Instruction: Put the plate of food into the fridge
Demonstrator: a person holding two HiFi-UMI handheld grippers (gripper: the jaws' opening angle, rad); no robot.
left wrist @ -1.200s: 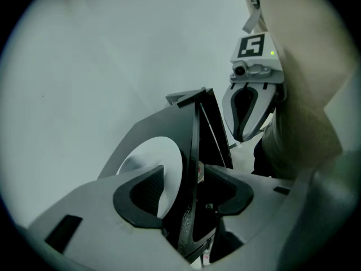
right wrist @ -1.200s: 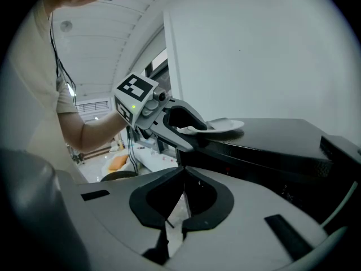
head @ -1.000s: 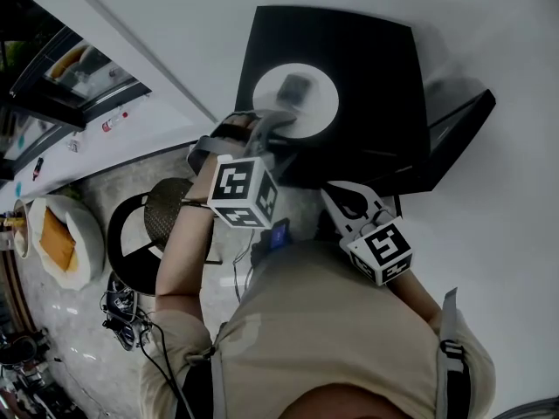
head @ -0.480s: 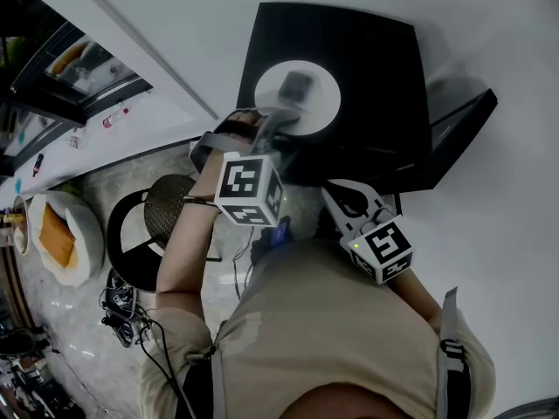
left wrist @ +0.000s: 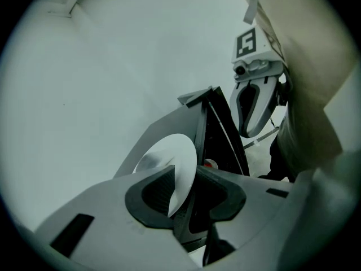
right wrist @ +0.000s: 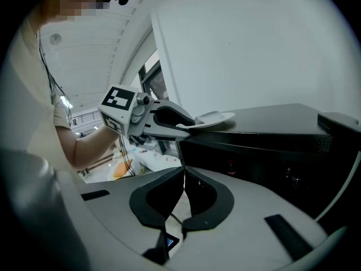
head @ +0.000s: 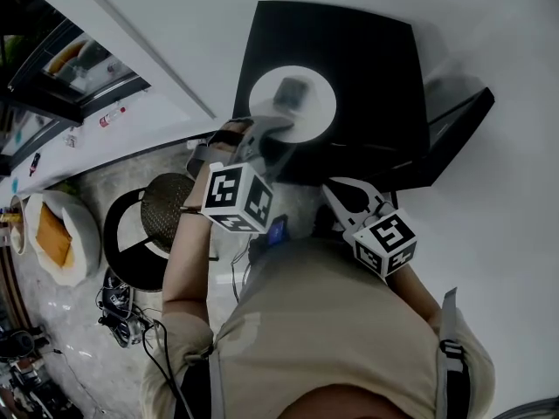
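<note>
A white plate (head: 306, 116) with a grey piece of food (head: 291, 90) lies on top of the black fridge (head: 367, 68). My left gripper (head: 271, 129) reaches it from the near left. Its jaws have just been closing, and they are now shut on the plate's rim (left wrist: 169, 162). From the right gripper view, the left gripper (right wrist: 186, 123) holds the plate (right wrist: 214, 117) by its edge at the fridge's top corner (right wrist: 271, 129). My right gripper (head: 345, 195) is shut and empty, low in front of the fridge beside its open door (head: 454, 138).
A round black stool with a mesh seat (head: 166, 212) stands on the floor to the left. Further left is a white bowl with orange food (head: 57, 238). Cables (head: 122, 308) lie on the floor. A white wall rises behind the fridge.
The left gripper's cube has shifted slightly left and rolled, and its jaws have closed onto the plate's rim. The right gripper has stayed put.
</note>
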